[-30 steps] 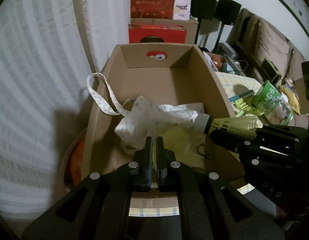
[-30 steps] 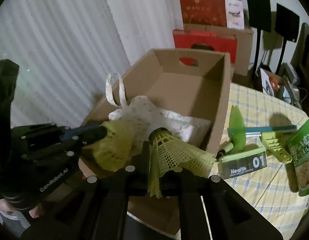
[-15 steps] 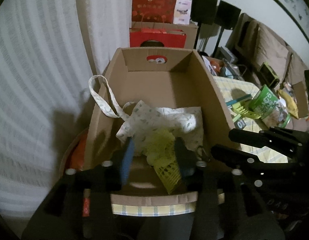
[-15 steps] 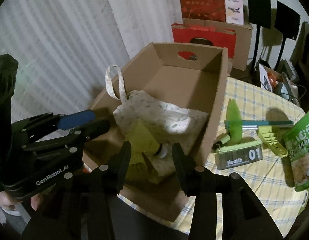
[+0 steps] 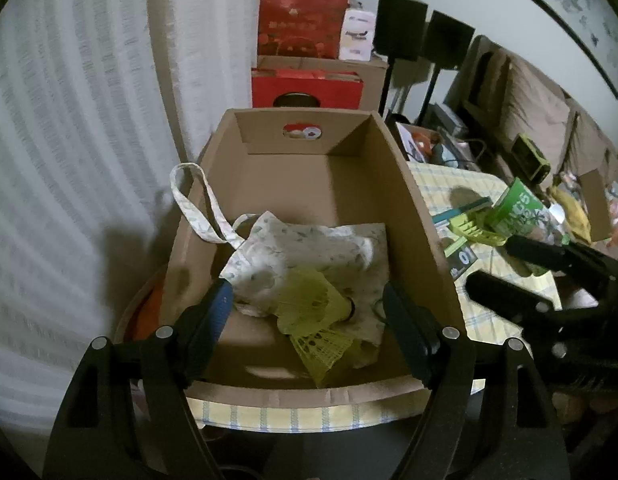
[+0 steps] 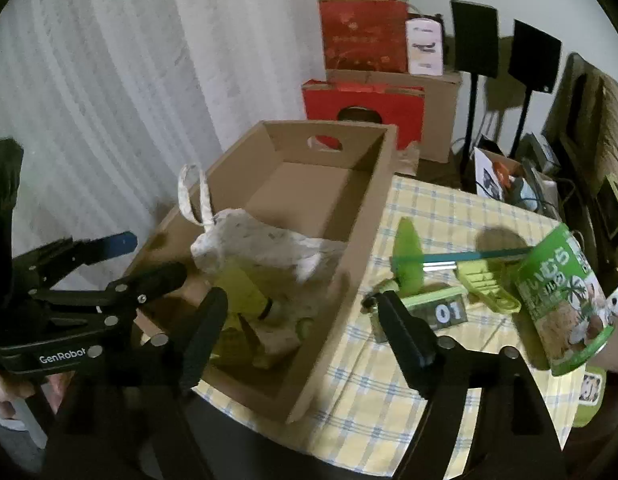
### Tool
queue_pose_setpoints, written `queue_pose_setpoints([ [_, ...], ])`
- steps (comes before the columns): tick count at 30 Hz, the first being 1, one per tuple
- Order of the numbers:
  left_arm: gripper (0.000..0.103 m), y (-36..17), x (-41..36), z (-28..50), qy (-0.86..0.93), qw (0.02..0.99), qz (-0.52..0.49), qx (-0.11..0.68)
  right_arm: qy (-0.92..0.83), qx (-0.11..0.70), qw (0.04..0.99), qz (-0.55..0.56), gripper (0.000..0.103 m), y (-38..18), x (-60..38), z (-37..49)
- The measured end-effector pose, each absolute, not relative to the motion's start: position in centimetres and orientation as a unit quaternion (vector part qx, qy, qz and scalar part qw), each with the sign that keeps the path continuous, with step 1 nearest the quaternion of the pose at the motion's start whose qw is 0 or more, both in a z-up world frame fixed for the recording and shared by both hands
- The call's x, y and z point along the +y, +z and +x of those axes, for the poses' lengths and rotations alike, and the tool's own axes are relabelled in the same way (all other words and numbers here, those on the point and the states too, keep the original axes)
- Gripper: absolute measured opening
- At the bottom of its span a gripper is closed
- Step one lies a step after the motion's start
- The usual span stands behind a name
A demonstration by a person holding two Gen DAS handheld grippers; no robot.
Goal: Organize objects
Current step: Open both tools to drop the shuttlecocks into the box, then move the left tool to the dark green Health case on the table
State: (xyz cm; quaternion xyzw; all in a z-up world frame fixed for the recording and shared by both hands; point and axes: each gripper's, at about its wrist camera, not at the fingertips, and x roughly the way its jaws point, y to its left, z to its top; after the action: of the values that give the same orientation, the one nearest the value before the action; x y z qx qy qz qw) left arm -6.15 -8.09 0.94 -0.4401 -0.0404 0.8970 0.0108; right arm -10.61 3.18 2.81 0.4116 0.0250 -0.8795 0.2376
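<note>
Both jaws were opening with nothing between them, left gripper [image 5: 307, 312] and right gripper [image 6: 301, 312], because the yellow shuttlecocks [image 5: 311, 304] already lay on the cloth bag [image 5: 309, 244] inside the cardboard box [image 5: 413, 216].

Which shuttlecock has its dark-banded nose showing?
The upper shuttlecock, lying on the cloth bag; the lower one shows only its yellow skirt.

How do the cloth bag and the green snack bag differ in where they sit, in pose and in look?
The cloth bag lies crumpled inside the cardboard box; the green snack bag is outside it, over the checked tablecloth. The cloth bag is pale with small leaf prints and a strap hung over the box wall; the snack bag is glossy green with printed lettering and stands tilted. Both are soft bags.
</note>
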Motion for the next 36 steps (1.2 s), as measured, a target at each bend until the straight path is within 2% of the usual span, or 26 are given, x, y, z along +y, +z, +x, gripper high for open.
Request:
queue_pose_setpoints([
  [5,0.080,1.3,-7.3,-5.9,0.900,0.021,-0.434,-0.046,-0.888,0.025,0.220,0.403,0.090,3.1,4.9,-10.5],
  [7,0.083,1.4,-6.9,-5.8,0.900,0.026,-0.433,-0.049,-0.888,0.021,0.220,0.404,0.103,3.1,5.7,-10.5],
  [8,0.085,1.5,-6.7,-5.8,0.900,0.029,-0.432,-0.048,-0.887,0.017,0.222,0.405,0.103,3.1,6.0,-10.5],
  [10,0.097,1.7,-6.1,-5.6,0.901,0.046,-0.427,-0.049,-0.887,0.011,0.216,0.409,0.103,3.0,6.9,-10.6],
  [12,0.101,2.0,-5.7,-5.5,0.903,0.049,-0.425,-0.050,-0.889,0.006,0.209,0.407,0.103,2.9,7.8,-10.7],
  [25,0.101,1.7,-1.8,-6.3,0.901,0.089,-0.423,-0.045,-0.906,-0.002,0.146,0.396,0.103,3.1,14.6,-10.6],
  [36,0.101,0.7,4.6,-8.2,0.881,0.160,-0.445,0.035,-0.912,-0.030,0.095,0.397,0.103,3.0,21.0,-10.1],
])
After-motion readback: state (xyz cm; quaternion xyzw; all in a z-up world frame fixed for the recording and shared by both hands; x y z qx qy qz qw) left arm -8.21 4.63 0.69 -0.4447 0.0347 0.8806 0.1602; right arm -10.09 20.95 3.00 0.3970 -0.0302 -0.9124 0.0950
